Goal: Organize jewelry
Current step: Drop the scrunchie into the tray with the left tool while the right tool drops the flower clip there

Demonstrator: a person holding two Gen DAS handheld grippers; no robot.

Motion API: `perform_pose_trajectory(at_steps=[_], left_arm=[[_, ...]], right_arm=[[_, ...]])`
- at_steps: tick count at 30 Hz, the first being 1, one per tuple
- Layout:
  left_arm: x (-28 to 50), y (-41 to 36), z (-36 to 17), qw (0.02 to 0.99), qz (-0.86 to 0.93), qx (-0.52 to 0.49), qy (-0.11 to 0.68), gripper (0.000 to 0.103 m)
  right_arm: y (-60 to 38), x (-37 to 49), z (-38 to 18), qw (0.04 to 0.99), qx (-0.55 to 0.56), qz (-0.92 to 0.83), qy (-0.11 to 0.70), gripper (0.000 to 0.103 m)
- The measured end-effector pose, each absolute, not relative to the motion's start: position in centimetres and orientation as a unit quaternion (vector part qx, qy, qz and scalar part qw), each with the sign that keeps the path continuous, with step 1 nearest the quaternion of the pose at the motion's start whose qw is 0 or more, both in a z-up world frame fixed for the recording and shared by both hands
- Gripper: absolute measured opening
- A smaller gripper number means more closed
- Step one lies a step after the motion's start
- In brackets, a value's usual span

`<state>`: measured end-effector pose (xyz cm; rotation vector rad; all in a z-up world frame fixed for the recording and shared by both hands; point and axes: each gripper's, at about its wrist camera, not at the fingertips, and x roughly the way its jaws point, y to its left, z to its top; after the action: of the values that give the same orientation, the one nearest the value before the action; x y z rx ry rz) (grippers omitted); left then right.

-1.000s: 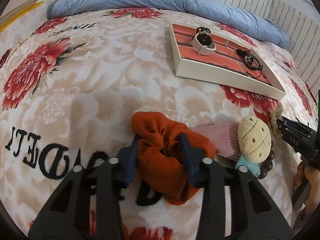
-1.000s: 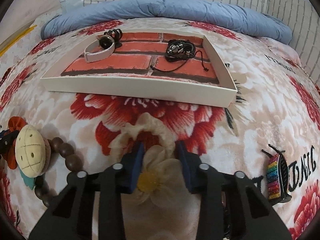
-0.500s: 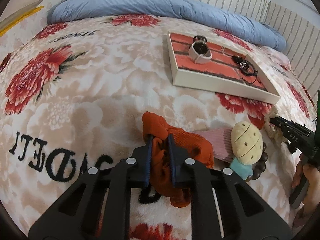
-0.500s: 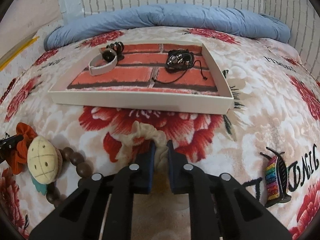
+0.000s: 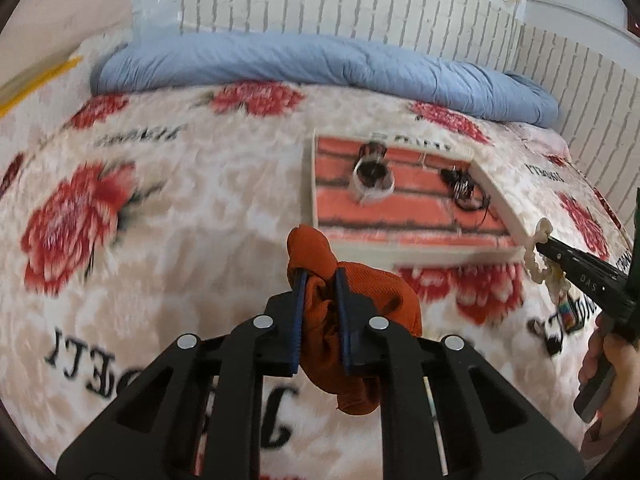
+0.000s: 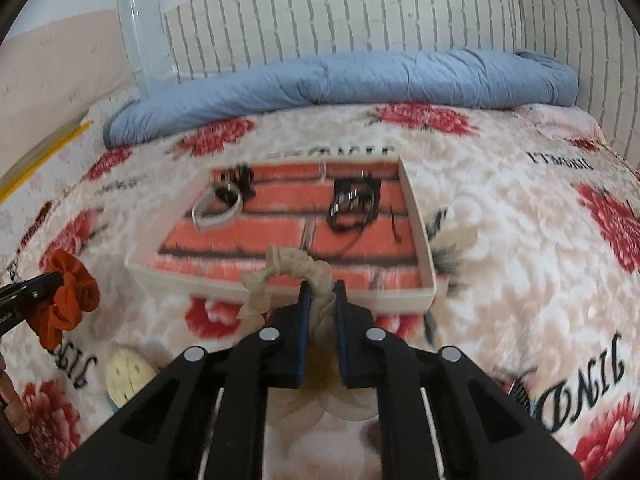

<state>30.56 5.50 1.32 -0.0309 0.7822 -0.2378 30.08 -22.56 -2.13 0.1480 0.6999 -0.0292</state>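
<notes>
My left gripper (image 5: 319,274) is shut on an orange scrunchie (image 5: 360,296) and holds it above the blanket, just short of the tray (image 5: 440,258). My right gripper (image 6: 320,286) is shut on a cream scrunchie (image 6: 288,268) with a flower and holds it over the near rim of the same tray (image 6: 280,290). The brick-patterned tray holds a white watch (image 6: 216,212) and a black bracelet with cord (image 6: 352,204). The orange scrunchie also shows at the left of the right wrist view (image 6: 66,300), and the cream one at the right of the left wrist view (image 5: 538,256).
A floral blanket (image 5: 160,208) covers the bed, with a rolled blue duvet (image 6: 340,80) at the far end by a brick-pattern wall. A round cream plush charm (image 6: 128,372) lies on the blanket at lower left. A rainbow hair clip (image 5: 568,312) lies under the right gripper.
Both grippers closed on their scrunchies, lifted them off the blanket and moved toward the tray. The plush charm and beads stayed on the blanket.
</notes>
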Motion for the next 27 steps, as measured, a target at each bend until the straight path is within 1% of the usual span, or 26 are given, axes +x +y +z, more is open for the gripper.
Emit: perform_pose_trajectory(at_steps=[5,11,16,18,22,27], left_arm=[[33.6,2.3,3.1,0.923,-0.131,-0.011,0.362,0.013],[38.4,-1.3,2.9,0.919,-0.144,0.008,0.366,0.013],[42.7,-3.5,1.3,0.906,-0.172,0.009,0.386,0.013],[43.8,-4.1,0.5,0.903,-0.175,0.008,0.391,0.013],[44.9,-4.8,-1.4,0.898,-0.186,0.007,0.398,0.013],[46.2,-5.2,-3.5,0.897,-0.169,0.029,0.407,0.013]], right_arm=[[-23.8,32.6,-0.8,0.942,0.071,-0.017,0.328,0.012],[-25.0,36.7,-1.2,0.941,0.073,-0.03,0.33,0.012],[-25.7,39.8,-2.5,0.931,0.094,-0.026,0.352,0.012],[-25.6,40.9,-3.1,0.93,0.084,-0.033,0.357,0.012],[-25.5,42.1,-4.5,0.927,0.071,-0.04,0.367,0.012],[-25.4,43.2,-6.0,0.923,0.053,-0.057,0.376,0.012]])
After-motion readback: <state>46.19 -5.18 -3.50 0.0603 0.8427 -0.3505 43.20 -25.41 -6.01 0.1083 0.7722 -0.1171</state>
